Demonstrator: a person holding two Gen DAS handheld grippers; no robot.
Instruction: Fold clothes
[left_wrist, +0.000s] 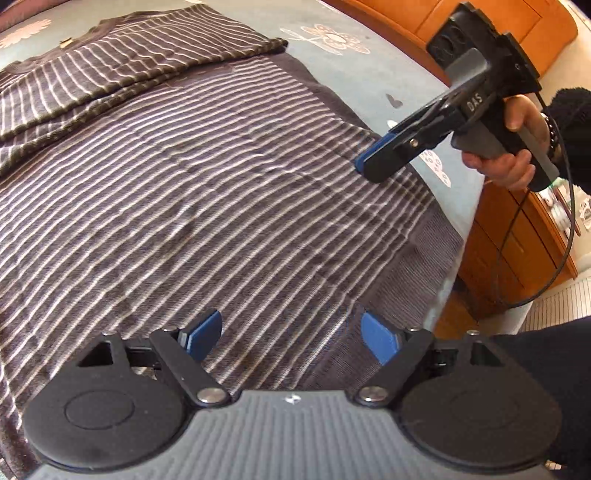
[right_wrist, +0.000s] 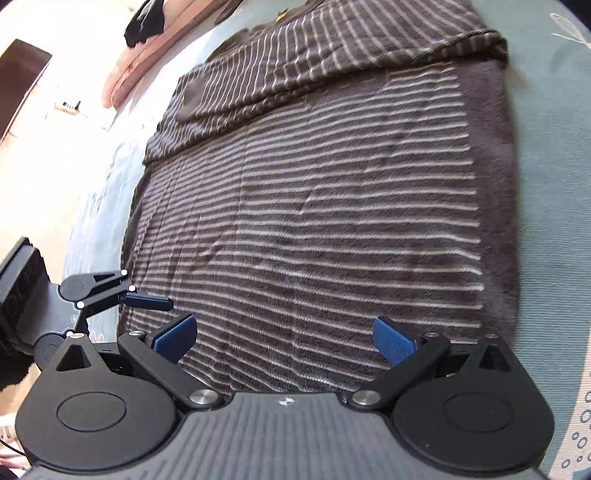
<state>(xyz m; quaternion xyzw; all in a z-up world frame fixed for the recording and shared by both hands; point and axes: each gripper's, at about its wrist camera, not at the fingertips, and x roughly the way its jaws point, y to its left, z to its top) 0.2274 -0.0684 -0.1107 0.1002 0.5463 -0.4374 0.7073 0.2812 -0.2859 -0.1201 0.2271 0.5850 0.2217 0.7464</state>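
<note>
A dark brown sweater with thin pale stripes (left_wrist: 207, 206) lies flat on a pale blue-green bedsheet (left_wrist: 369, 74). One sleeve (left_wrist: 122, 62) is folded across its upper part. My left gripper (left_wrist: 291, 338) hovers open over the near hem, with nothing between its blue pads. A hand (left_wrist: 517, 162) holds my right gripper (left_wrist: 364, 166) low over the sweater's right edge. In the right wrist view the right gripper (right_wrist: 284, 338) is open and empty above the sweater (right_wrist: 332, 206). A finger (right_wrist: 151, 301) of the left gripper shows at that view's left edge.
The bed's edge runs along the right, with an orange wooden cabinet (left_wrist: 517, 240) beyond it and a black cable (left_wrist: 532, 288) hanging from the right gripper. A pink pillow (right_wrist: 147, 48) and a dark item (right_wrist: 142, 20) lie at the far side. White flower prints (left_wrist: 332, 38) mark the sheet.
</note>
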